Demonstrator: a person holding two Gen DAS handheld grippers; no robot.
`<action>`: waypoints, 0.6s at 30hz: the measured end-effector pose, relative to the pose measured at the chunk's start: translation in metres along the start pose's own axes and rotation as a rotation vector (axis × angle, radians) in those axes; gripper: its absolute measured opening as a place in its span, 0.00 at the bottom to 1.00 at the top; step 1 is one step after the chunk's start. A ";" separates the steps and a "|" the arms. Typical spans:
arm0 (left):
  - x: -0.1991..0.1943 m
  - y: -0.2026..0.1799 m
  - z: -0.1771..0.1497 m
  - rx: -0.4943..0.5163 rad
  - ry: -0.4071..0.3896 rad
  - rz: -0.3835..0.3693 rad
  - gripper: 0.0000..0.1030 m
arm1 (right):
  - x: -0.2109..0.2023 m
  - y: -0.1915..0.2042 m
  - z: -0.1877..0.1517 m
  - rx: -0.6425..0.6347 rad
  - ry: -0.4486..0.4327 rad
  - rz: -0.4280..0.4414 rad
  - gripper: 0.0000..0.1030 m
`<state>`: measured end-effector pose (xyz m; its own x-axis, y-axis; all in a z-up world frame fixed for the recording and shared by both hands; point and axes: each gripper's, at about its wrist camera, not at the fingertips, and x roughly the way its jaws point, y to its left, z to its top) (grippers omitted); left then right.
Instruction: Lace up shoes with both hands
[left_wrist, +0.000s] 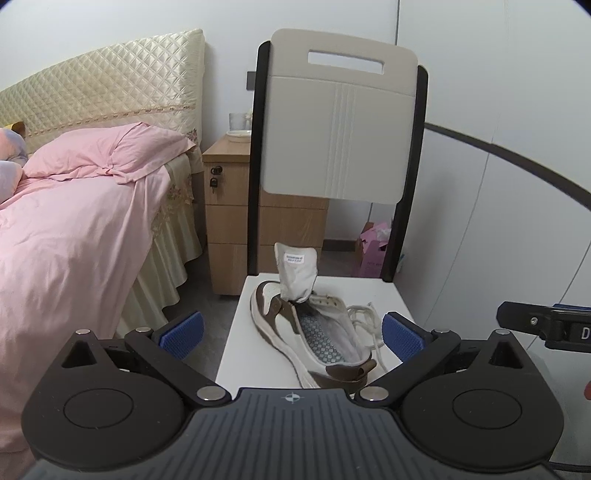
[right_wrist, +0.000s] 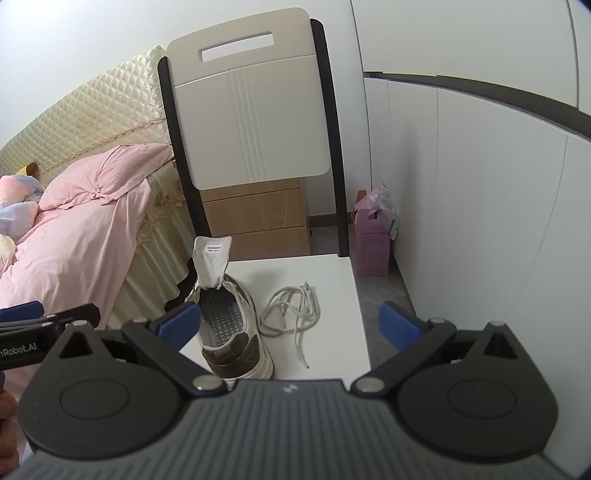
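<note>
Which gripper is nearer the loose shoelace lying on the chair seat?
Right. The right gripper hangs open with the shoelace straight ahead between its fingers. The left gripper is open over the shoe, the lace beyond on the shoe's far side.

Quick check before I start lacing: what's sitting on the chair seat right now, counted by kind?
Shoes: 1, a brown and white shoe with its tongue pulled up.
Loose laces: 1, a white lace coiled on the chair seat beside the shoe.
Total: 2
</note>
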<state>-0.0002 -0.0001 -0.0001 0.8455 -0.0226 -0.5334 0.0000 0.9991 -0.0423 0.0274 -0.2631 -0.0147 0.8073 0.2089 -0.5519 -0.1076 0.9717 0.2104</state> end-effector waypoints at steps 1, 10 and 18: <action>0.000 0.000 0.000 -0.002 -0.005 0.001 1.00 | 0.000 0.000 0.000 0.002 0.001 0.002 1.00; -0.004 -0.001 -0.003 -0.017 -0.050 0.009 1.00 | 0.002 0.005 -0.001 0.001 -0.049 0.045 1.00; -0.017 0.000 -0.001 -0.016 -0.106 0.032 1.00 | 0.013 0.014 -0.001 -0.005 -0.045 0.104 1.00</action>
<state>-0.0156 0.0004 0.0081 0.8968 0.0139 -0.4422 -0.0357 0.9985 -0.0410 0.0357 -0.2470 -0.0192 0.8167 0.3033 -0.4910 -0.1947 0.9457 0.2603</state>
